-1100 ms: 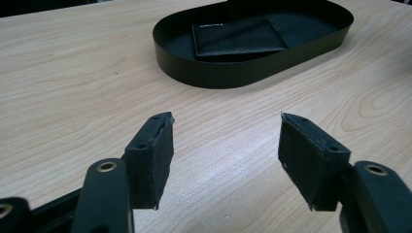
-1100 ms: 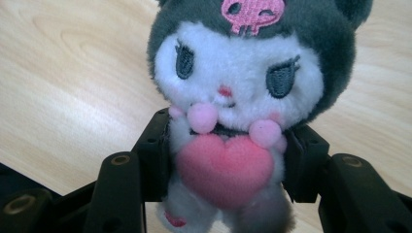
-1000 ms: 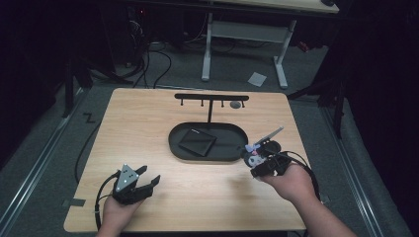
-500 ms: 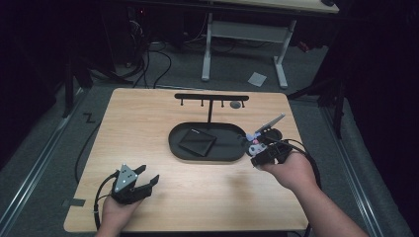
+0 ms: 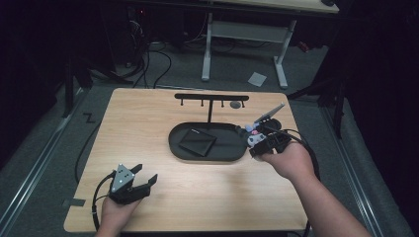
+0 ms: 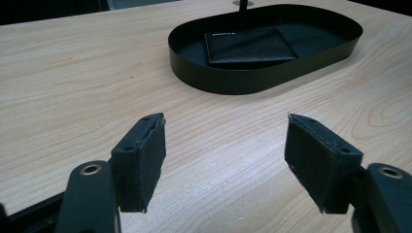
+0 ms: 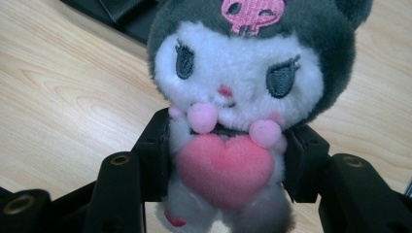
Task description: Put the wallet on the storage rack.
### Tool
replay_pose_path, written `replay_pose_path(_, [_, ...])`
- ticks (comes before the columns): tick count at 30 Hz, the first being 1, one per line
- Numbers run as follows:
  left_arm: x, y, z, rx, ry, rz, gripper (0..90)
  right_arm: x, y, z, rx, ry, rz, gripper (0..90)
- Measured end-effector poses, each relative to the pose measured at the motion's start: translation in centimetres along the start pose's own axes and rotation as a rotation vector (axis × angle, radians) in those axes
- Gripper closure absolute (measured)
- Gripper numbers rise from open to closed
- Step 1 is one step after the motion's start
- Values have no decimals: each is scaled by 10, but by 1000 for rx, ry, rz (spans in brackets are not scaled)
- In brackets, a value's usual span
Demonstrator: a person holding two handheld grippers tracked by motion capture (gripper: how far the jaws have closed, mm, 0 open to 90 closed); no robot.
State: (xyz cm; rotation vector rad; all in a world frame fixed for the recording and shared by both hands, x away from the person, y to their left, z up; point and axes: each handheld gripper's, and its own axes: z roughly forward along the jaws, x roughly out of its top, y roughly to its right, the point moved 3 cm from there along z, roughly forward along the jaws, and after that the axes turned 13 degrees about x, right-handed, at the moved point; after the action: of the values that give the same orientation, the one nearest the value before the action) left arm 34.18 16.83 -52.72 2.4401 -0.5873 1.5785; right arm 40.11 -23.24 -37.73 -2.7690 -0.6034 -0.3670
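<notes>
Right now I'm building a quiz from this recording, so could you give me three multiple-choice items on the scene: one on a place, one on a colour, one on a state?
1. Where does the wallet lie?
A. in the black tray
B. on the bare table
C. hanging from the rack

2. What colour is the heart on the plush toy?
A. blue
B. pink
C. yellow

3. How does the left gripper stand?
A. shut on the wallet
B. shut on the toy
C. open, with nothing between the pads

Key: 1 A, the wallet rests flat inside the tray's rim. 2 B, the right gripper view shows a pink heart. 3 C, the left gripper view shows bare table between the spread pads.
</notes>
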Motion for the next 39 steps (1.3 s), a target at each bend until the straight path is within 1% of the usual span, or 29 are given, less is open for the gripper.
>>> replay_pose_path(2, [0, 0, 0, 2, -1, 0, 299, 3, 0, -4, 6, 5, 7, 465])
replay_pose_path(3, [0, 0, 0, 1, 1, 0, 297, 7, 0, -8, -2, 12, 3, 465])
replay_pose_path(4, [0, 0, 0, 0, 2, 1, 297, 7, 0, -8, -2, 12, 3, 465])
replay_pose_path(5, [0, 0, 0, -1, 2, 3, 296, 12, 0, -13, -1, 26, 1, 465])
replay_pose_path(8, [0, 0, 1, -2, -2, 7, 295, 17, 0, -17, -2, 29, 4, 465])
replay_pose_path(10, [-1, 1, 1, -2, -2, 11, 294, 25, 0, -22, -4, 36, 5, 465])
replay_pose_path(11, [-1, 1, 1, -2, -2, 11, 294, 25, 0, -22, -4, 36, 5, 465])
replay_pose_path(12, [-1, 0, 1, -3, -2, 13, 294, 29, 0, -25, -8, 41, 8, 465])
replay_pose_path(15, [-1, 0, 1, -4, -2, 13, 293, 33, 1, -26, -5, 37, 13, 465])
replay_pose_path(16, [-1, 0, 1, -4, -1, 13, 293, 35, 1, -27, -3, 45, 12, 465])
replay_pose_path(20, [0, -1, 1, -3, 2, 10, 293, 44, 2, -30, -5, 48, 21, 465])
replay_pose_path(23, [0, -1, 1, -3, 3, 11, 293, 53, 2, -31, -6, 51, 25, 465])
replay_pose_path(24, [0, -1, 1, -3, 3, 13, 293, 53, 2, -31, -6, 51, 25, 465])
replay_pose_path(26, [-1, -1, 1, -3, -1, 16, 292, 59, 1, -31, -5, 68, 18, 466])
replay_pose_path(28, [-1, -1, 1, -3, -3, 21, 292, 61, 0, -30, -5, 66, 18, 465])
replay_pose_path(29, [-2, -1, 1, -2, -6, 20, 292, 65, 1, -29, 2, 73, 18, 465])
replay_pose_path(33, [-2, -3, 0, -2, -6, 14, 293, 72, 2, -27, 4, 85, 23, 465])
replay_pose_path(34, [-2, -3, 0, -1, -5, 13, 293, 75, 2, -27, 7, 82, 27, 465])
replay_pose_path(35, [-3, -3, 0, -1, -7, 13, 293, 79, 4, -25, 9, 91, 37, 465])
replay_pose_path(37, [-3, -3, 0, -1, -9, 14, 293, 81, 6, -24, 7, 97, 41, 465])
replay_pose_path(39, [-3, -3, 1, -1, -10, 19, 293, 84, 10, -22, 3, 113, 55, 465])
